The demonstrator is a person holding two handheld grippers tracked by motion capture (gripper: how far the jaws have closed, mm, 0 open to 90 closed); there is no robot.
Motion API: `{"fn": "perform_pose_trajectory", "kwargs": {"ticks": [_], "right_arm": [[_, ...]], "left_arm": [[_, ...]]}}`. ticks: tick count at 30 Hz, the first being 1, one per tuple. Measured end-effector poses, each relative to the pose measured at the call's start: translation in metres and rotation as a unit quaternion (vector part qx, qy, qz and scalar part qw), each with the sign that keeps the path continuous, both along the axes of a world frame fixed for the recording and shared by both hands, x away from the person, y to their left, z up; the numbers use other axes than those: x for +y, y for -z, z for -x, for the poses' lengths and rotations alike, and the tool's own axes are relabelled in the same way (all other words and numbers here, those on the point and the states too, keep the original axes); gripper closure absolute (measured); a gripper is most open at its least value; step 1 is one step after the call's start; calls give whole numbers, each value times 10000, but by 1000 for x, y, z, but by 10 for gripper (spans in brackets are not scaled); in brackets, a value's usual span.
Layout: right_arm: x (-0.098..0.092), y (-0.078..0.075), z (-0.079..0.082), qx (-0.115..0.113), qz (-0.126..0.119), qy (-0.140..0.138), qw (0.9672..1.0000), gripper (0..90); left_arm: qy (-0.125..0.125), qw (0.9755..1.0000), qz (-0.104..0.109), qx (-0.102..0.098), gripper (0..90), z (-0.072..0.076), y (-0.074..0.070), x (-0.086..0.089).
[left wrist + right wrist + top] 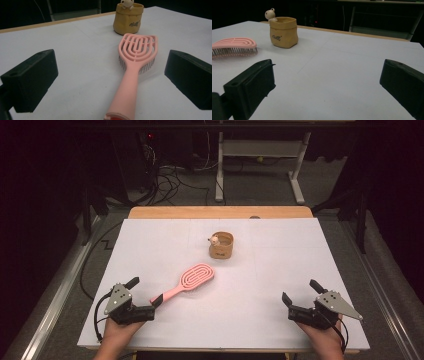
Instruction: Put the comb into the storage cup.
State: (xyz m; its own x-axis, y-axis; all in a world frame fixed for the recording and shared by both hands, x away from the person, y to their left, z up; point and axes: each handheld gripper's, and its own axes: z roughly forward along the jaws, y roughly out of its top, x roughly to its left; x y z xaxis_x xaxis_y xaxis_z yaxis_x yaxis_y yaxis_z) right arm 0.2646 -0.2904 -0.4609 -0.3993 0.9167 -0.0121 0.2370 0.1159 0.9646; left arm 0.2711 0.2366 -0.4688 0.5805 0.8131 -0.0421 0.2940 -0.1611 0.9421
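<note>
The left gripper (146, 296) rests low on the table (280, 270) with its jaws spread wide and nothing pinched between them; in the left gripper view the brush (133, 75) handle runs straight up the gap, its red-tipped end just short of the jaws and touching neither.

The brush is the landmark here. It lies flat, bristles down, pink, with its slotted oval head pointing away toward the pouch (221, 245) and its handle end pointing back at the left gripper. The pouch, a small tan fabric cup with a little bear figure (126, 3) at its rim, stands upright beyond the brush head, near it but clearly apart. The right gripper (295, 299) sits well off to the other side of the brush, also down on the table, jaws wide apart and empty; from the right gripper view the brush head (234, 47) shows far off at the side, with the pouch beside it.

By my reading this is the approach step: the left gripper is lined up on the handle but no grasp has begun. The next move calls for sliding forward along the handle's line until the jaws flank it, then closing squarely across its narrow sides. The handle is slim and smooth, so a hold close to its end could let the heavier head swing; a hold further up should carry better. The pouch looks the likely goal.
</note>
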Motion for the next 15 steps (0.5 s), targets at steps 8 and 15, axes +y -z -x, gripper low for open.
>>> {"fn": "perform_pose_trajectory", "kwargs": {"ticks": [8, 15], "right_arm": [[4, -3, 3, -94, 154, -47, 9998, 4], [6, -3, 1, -110, 222, -48, 9997, 4]], "left_arm": [[36, 9999, 87, 46, 0, -1, -2, 6], [4, 10000, 54, 17, 0, -1, -2, 6]]}}
